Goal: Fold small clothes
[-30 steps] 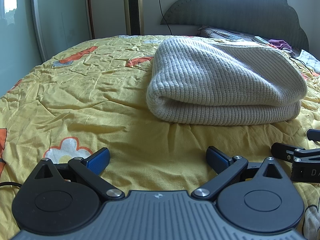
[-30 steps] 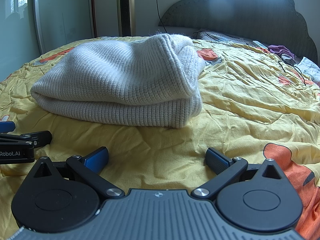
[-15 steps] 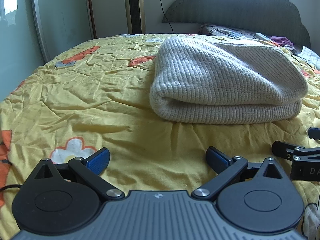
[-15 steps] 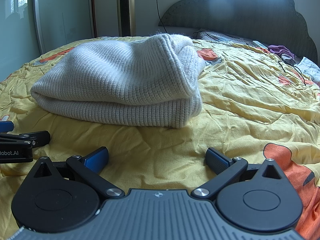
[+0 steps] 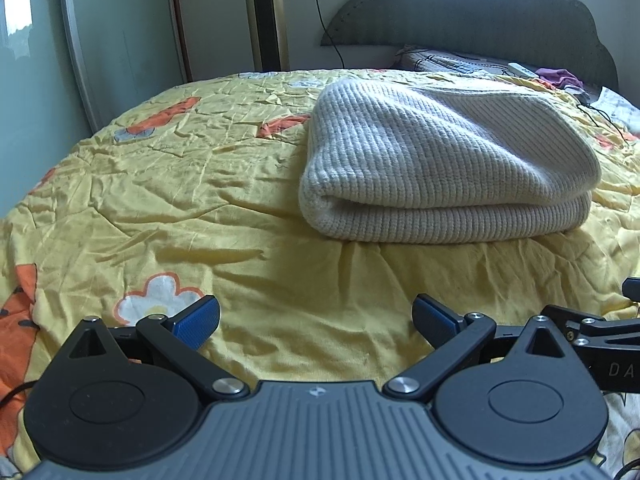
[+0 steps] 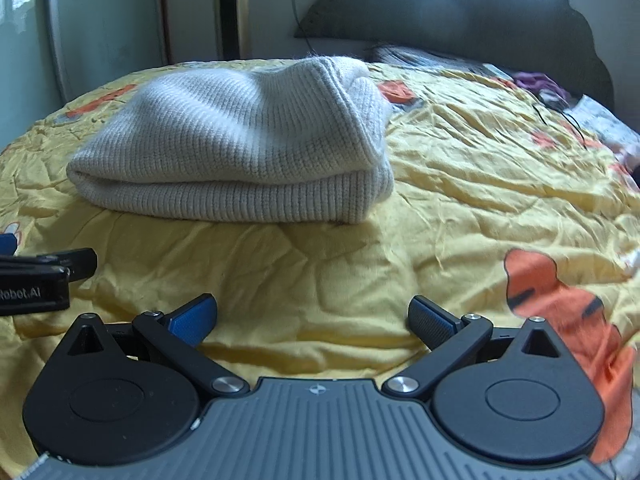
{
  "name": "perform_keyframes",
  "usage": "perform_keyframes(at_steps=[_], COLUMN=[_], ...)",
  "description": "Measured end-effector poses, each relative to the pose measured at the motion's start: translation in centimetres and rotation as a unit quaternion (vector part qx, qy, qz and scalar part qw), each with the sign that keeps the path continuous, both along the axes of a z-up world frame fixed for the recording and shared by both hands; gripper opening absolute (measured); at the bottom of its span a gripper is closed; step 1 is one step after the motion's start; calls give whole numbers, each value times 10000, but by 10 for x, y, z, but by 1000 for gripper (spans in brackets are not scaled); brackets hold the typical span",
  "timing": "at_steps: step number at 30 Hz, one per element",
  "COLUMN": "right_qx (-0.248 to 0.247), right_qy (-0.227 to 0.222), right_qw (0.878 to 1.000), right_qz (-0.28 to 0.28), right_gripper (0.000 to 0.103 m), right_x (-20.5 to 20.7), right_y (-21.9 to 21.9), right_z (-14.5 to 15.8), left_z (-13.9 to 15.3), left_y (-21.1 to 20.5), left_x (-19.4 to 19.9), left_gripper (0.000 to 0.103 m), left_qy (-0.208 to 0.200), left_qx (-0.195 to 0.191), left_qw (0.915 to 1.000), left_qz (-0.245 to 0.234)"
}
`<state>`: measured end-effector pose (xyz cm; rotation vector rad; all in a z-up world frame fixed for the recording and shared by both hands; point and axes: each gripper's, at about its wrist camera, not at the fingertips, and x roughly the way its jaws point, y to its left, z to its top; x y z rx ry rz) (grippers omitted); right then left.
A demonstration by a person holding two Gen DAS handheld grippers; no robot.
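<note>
Left wrist view higher than before, folded sweater [image 5: 448, 168] unmoved, both grippers [image 5: 316, 318] [image 6: 312, 316] spread, empty.

The bed [image 5: 168, 208] is covered by a wrinkled yellow sheet [image 6: 460, 184] printed with orange and white shapes. On it lies a cream knitted garment [image 5: 440, 168], folded into a thick bundle, its layers stacked. Near the dark headboard [image 5: 480, 8] lie a patterned pillow [image 5: 444, 60], a purple cloth [image 5: 558, 77] and a thin black cable [image 5: 600, 114].
</note>
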<state>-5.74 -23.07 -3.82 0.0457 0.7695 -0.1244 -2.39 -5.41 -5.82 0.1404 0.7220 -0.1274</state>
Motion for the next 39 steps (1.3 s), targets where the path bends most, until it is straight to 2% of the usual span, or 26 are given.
perform_keyframes(at_steps=[6,10,16,23,34,39], right_qx=[278,100,35,-34,10,55], right_qy=[36,177,117,59,72,90], right_qw=[9992,9994,9997,9998,10000,9999], right_qz=[292,277,215,175,52,94], right_gripper=[103,103,103,103,103,103], right_x=[0,9,6,-1,-12,-11], right_y=[19,30,36,36,28,27], right_z=[9,10,11,17,20,19], left_z=[3,4,3,4,6,8], left_y=[12,20,25,25,24,20], left_x=[1,1,2,0,0,-3], left_gripper=[103,103,103,103,103,103], left_qy=[8,8,46,88,282,134], left_qx=[-55,-83,-60,-40,-289,-246], left_qw=[9999,9997,9998,10000,9992,9995], left_qz=[147,213,156,12,-50,-122])
